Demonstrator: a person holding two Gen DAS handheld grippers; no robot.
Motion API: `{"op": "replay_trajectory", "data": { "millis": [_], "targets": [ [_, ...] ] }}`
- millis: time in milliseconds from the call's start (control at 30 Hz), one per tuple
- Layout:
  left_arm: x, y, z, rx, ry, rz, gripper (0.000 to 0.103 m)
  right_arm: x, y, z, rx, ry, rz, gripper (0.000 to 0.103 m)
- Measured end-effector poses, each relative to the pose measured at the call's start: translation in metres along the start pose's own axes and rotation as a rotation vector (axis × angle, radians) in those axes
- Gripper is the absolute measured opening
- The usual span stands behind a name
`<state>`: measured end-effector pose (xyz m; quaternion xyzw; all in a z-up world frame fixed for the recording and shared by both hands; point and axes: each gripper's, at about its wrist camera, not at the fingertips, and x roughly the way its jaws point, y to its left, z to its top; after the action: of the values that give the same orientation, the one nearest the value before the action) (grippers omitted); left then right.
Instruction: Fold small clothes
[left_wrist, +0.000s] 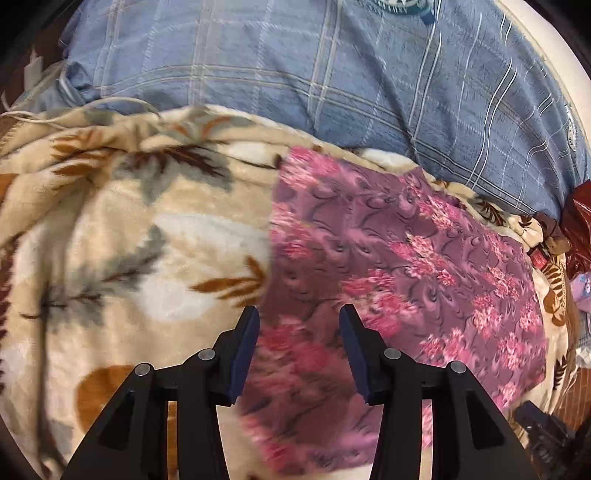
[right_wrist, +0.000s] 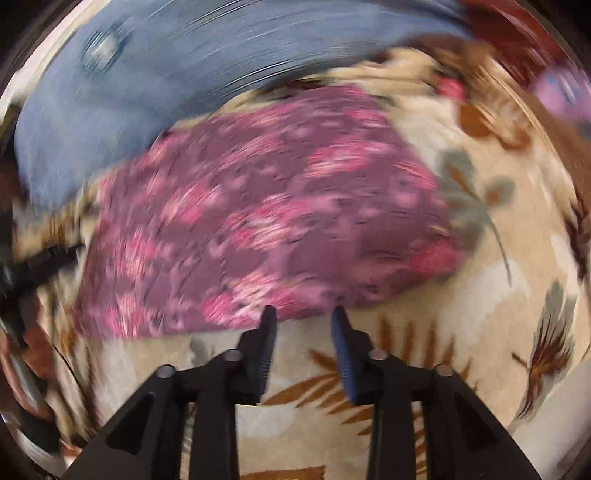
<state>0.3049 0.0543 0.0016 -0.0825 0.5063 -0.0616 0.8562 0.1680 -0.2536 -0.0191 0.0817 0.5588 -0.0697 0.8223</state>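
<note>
Purple cloth printed with pink flowers (left_wrist: 399, 258) lies spread flat on a cream plush blanket patterned with brown and grey leaves (left_wrist: 122, 236). Seen from the left wrist, the left gripper (left_wrist: 299, 314) points forward and down over the near edge of that cloth; its two black fingers with dark blue pads (left_wrist: 245, 350) stand wide apart with nothing between them, and the cloth stretches ahead of the tips and off past the right finger. Left of the left finger only the blanket shows. Beyond the cloth, well ahead of the tips, lies a blue checked bedsheet (left_wrist: 295, 74).

From the right wrist the picture is smeared by motion. The right gripper (right_wrist: 303, 314) points at the near hem of the cloth (right_wrist: 266, 206), its fingers (right_wrist: 341, 354) parted and empty, tips just at the hem; whether they touch it I cannot tell. Blanket (right_wrist: 509, 258) lies under and to the right of the fingers, and the bedsheet (right_wrist: 155, 81) shows ahead to the left.
</note>
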Motion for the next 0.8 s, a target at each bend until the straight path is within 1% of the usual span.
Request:
{"op": "replay_trajectory", "data": {
  "millis": [33,67,100,133,200,300,367,400,433,467,533,567,600,733,800],
  "targets": [
    [-0.005,0.006,0.000,0.009,-0.016,0.025,0.046,0.003,0.021,0.000,-0.080,0.014,-0.025,0.036],
    [-0.010,0.011,-0.001,0.015,-0.029,0.054,0.047,0.003,0.033,0.000,-0.114,0.023,-0.020,0.036],
    [-0.015,0.015,-0.002,0.021,-0.042,0.089,0.047,0.002,0.041,0.001,-0.130,0.026,-0.006,0.035],
    [-0.019,0.016,-0.003,0.028,-0.048,0.107,0.047,-0.003,0.053,0.001,-0.145,0.022,0.020,0.035],
    [-0.028,0.012,-0.006,0.037,-0.057,0.124,0.047,-0.012,0.062,-0.002,-0.158,0.006,0.023,0.035],
    [-0.038,-0.008,-0.010,0.071,-0.062,0.094,0.047,-0.031,0.063,-0.007,-0.157,-0.024,-0.003,0.036],
    [-0.045,-0.021,-0.012,0.093,-0.070,0.065,0.047,-0.048,0.053,-0.013,-0.138,-0.055,-0.035,0.037],
    [-0.051,-0.028,-0.013,0.105,-0.076,0.054,0.047,-0.053,0.049,-0.014,-0.128,-0.063,-0.043,0.040],
    [-0.055,-0.034,-0.014,0.114,-0.078,0.043,0.048,-0.060,0.042,-0.017,-0.111,-0.071,-0.063,0.045],
    [-0.059,-0.038,-0.014,0.121,-0.074,0.030,0.049,-0.061,0.039,-0.015,-0.108,-0.072,-0.075,0.047],
    [-0.065,-0.043,-0.016,0.122,-0.053,-0.003,0.054,-0.068,0.036,-0.018,-0.123,-0.085,-0.108,0.050],
    [-0.067,-0.044,-0.016,0.125,-0.039,-0.012,0.055,-0.071,0.038,-0.020,-0.141,-0.090,-0.127,0.050],
    [-0.068,-0.044,-0.016,0.126,-0.032,-0.003,0.055,-0.072,0.040,-0.021,-0.161,-0.091,-0.141,0.052],
    [-0.069,-0.039,-0.017,0.132,-0.028,0.100,0.055,-0.077,0.053,-0.023,-0.228,-0.113,-0.149,0.053],
    [-0.068,-0.039,-0.019,0.123,-0.019,0.119,0.055,-0.080,0.058,-0.024,-0.235,-0.121,-0.136,0.053]
  ]
}}
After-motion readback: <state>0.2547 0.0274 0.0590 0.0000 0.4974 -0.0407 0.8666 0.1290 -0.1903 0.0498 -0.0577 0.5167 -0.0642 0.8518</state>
